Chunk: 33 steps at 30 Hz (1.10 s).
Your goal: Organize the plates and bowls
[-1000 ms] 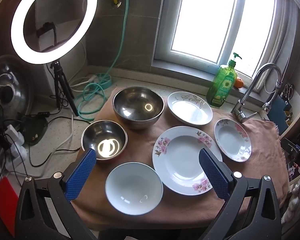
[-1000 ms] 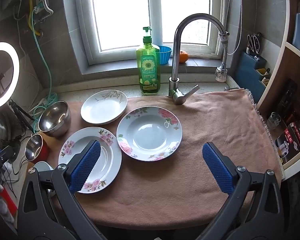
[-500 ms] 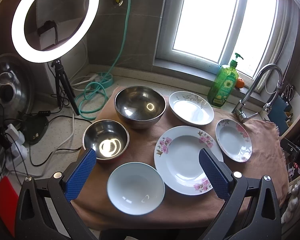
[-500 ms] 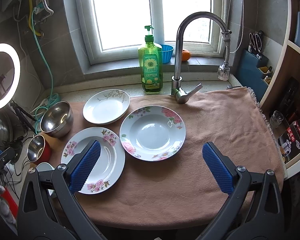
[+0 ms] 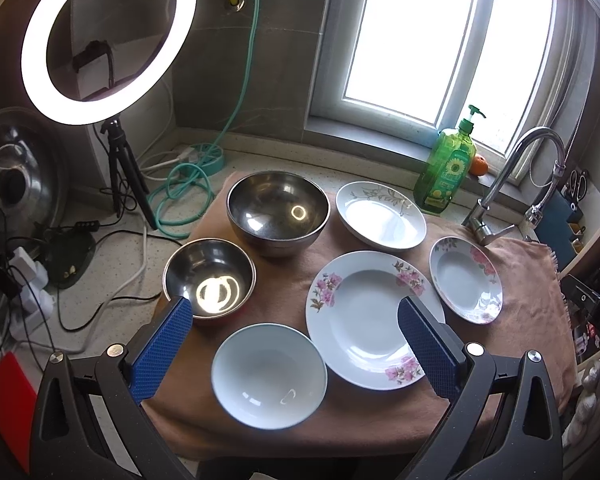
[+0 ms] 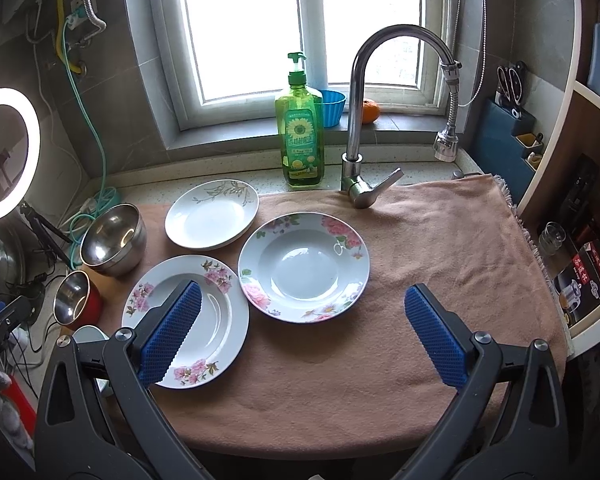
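With both my left gripper [image 5: 294,342] and right gripper [image 6: 302,332] spread wide and empty above the towel [image 6: 440,248], where plates and bowls lie apart, I risk chipping the large floral plate [image 5: 364,320] if a finger skids off its shallow rim.

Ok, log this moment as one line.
left gripper: open, empty | right gripper: open, empty | pale blue ceramic bowl: unstacked on brown towel
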Tool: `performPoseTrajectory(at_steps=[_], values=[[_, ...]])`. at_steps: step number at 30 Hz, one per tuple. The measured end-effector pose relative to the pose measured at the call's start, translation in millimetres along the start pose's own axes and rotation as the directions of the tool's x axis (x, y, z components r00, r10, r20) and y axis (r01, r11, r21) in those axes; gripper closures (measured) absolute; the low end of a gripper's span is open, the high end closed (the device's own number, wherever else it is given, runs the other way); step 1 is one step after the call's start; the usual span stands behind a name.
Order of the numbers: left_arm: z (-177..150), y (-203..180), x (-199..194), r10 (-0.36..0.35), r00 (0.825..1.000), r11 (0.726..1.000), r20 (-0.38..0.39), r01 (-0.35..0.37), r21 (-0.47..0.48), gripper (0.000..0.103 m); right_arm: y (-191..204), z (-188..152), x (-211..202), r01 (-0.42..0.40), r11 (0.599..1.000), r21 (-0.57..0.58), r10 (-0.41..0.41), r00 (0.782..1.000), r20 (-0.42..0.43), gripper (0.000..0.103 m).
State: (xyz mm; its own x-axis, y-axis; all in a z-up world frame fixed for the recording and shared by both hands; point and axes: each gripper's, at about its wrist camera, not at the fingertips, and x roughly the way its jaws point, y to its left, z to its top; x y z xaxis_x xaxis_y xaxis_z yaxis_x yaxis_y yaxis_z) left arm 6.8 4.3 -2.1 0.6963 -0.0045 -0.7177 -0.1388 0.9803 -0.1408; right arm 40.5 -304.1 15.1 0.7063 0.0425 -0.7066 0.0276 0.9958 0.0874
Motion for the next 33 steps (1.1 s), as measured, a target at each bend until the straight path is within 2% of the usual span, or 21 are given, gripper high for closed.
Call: performPoseTrajectory(at_steps=[33], values=[[0.9, -2.2, -1.6, -0.005, 1.0, 1.0, -0.007, 0.005, 0.001, 0.001, 1.7, -2.4, 1.7, -0.001, 1.0, 0.002, 0.001, 1.0, -0.004, 0.0]])
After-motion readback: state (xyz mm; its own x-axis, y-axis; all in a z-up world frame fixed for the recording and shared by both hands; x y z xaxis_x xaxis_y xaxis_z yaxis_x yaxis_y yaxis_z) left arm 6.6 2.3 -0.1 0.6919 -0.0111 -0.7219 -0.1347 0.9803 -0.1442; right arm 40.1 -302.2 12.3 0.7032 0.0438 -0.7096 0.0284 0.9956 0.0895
